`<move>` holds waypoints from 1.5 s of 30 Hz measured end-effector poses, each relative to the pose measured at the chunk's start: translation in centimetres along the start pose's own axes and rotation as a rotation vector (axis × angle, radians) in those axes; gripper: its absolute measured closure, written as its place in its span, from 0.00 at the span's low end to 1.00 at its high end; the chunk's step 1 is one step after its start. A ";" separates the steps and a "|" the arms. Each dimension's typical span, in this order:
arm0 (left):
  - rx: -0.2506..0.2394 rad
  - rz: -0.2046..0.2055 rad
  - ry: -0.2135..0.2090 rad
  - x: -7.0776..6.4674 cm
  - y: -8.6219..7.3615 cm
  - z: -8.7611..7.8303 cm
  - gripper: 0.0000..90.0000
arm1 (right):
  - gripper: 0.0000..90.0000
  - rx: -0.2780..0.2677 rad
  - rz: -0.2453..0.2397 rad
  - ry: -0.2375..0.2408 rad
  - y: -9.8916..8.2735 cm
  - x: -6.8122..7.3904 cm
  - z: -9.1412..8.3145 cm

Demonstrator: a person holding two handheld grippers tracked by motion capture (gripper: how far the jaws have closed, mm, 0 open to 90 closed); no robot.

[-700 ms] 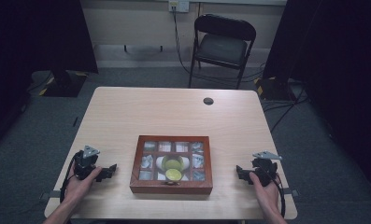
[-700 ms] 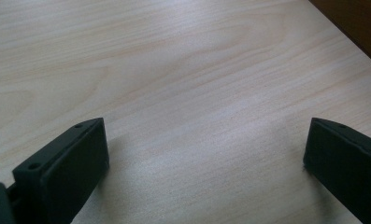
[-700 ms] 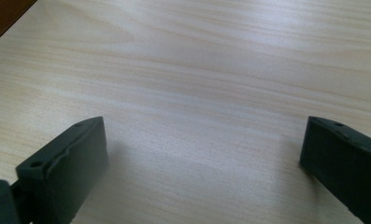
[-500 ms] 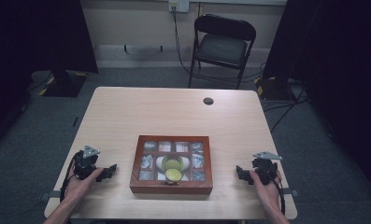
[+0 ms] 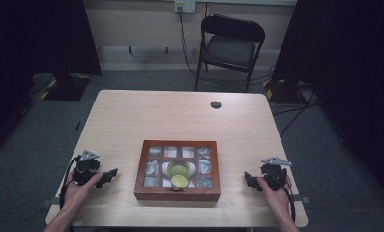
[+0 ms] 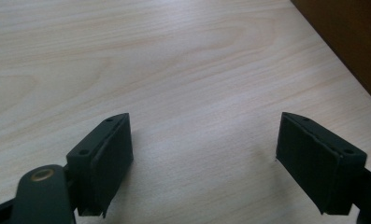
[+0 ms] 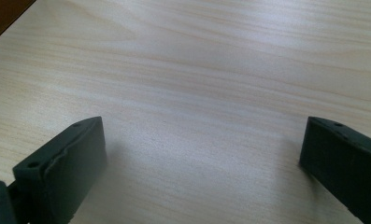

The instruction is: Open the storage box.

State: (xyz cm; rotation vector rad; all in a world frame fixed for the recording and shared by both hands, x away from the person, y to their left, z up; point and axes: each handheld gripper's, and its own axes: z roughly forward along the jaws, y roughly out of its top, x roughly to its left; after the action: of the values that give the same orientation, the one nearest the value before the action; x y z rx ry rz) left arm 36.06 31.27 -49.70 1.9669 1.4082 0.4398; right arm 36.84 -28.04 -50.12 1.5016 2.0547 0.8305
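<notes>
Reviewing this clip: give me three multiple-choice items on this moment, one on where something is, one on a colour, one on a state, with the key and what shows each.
1. Where does the wooden box sit on the table?
A. Far edge, by the chair
B. Near edge, between the two grippers
C. Left far corner

2. What colour is the round thing in the box's middle?
A. Yellow-green
B. Red
C. Blue

3. How do the left gripper's jaws stand?
A. Shut on the box
B. Shut on nothing
C. Wide open over bare tabletop

Key: 1 B, the high view shows the box near the person, with the left gripper on one side and the right gripper on the other. 2 A, it shows yellow-green through the lid. 3 C, the left gripper view shows bare wood between the jaws.
</notes>
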 end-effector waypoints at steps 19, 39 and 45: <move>-0.105 0.062 -0.152 -3.6 0.9 -2.0 0.29 | 0.00 0.003 -0.010 0.009 0.0 -0.1 0.0; -0.085 0.198 -0.287 -6.3 2.1 -3.4 0.40 | 0.00 0.002 -0.029 0.029 0.1 -0.3 0.2; -0.086 0.230 -0.324 -7.8 2.4 -3.8 0.41 | 0.00 0.002 -0.030 0.029 0.1 -0.3 0.2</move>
State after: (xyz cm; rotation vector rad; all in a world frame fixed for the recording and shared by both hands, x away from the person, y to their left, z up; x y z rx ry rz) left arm 32.61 24.78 -44.44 2.0296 0.9525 0.2628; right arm 37.13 -28.23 -50.13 1.4645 2.0938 0.8438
